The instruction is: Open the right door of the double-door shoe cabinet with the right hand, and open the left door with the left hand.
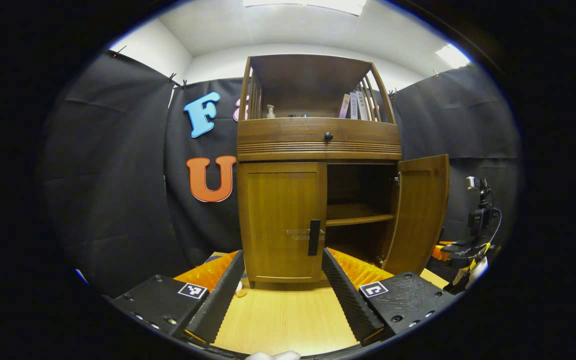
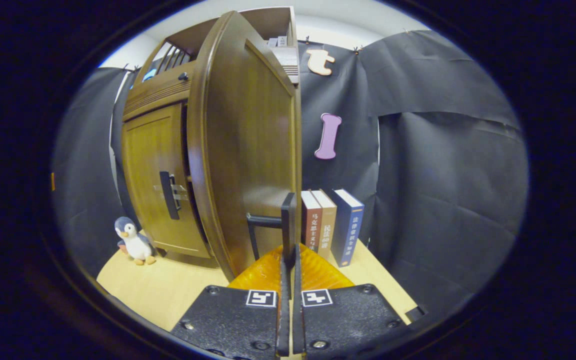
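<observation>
Brown wood makes up the shoe cabinet (image 1: 318,145) in front of you, standing on the pale surface (image 1: 283,315). It has two doors. The left door (image 1: 282,222) is flush shut, its one dark vertical handle (image 1: 314,237) straight ahead of your left hand-held gripper (image 1: 283,270), whose fingers stand wide apart with nothing between them, short of the door. The right door (image 2: 248,150) is swung well out; through the opening you see one inner shelf (image 1: 358,217). Your right hand-held gripper (image 2: 289,260) has its fingers pressed together on the right door's handle (image 2: 288,225), at the door's free edge.

Count one drawer knob (image 1: 328,136) above the doors, one pump bottle (image 1: 270,111) and a few upright books (image 1: 355,106) on the top shelf, partly masked by slats. In the right gripper view, three books (image 2: 330,225) stand by the cabinet's side and one toy penguin (image 2: 134,241) sits at the left corner. In the left gripper view, a dark stand with cables (image 1: 478,225) at the right edge is hard to make out, and a pale shape at the bottom rim is cut off.
</observation>
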`<state>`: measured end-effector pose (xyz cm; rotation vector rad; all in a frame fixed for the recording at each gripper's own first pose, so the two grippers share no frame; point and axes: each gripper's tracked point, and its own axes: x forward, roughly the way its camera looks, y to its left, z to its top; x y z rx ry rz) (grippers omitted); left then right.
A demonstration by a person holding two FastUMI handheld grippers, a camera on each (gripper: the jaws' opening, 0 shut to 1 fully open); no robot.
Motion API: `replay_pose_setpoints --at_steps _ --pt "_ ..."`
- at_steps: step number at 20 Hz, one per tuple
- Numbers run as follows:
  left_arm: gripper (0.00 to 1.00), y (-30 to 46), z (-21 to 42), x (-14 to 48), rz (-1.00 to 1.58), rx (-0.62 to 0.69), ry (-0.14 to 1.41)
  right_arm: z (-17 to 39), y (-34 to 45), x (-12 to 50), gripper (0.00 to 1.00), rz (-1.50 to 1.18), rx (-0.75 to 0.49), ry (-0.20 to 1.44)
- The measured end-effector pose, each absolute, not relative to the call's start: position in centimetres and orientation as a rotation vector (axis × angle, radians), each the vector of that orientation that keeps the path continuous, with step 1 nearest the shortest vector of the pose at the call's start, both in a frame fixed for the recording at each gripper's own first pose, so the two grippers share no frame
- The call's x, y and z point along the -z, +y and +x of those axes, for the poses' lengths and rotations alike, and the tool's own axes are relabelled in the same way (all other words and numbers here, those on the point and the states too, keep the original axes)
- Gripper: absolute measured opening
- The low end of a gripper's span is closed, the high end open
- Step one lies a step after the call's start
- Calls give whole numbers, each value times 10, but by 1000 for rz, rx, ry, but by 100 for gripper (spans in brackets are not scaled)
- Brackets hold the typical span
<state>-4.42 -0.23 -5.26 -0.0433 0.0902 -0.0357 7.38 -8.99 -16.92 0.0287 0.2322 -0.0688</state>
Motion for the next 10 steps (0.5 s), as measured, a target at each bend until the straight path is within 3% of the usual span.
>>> replay_pose_setpoints --at_steps 10 --pt "95 -57 -35 42 -27 28 84 79 -128 168 4 28 -28 231"
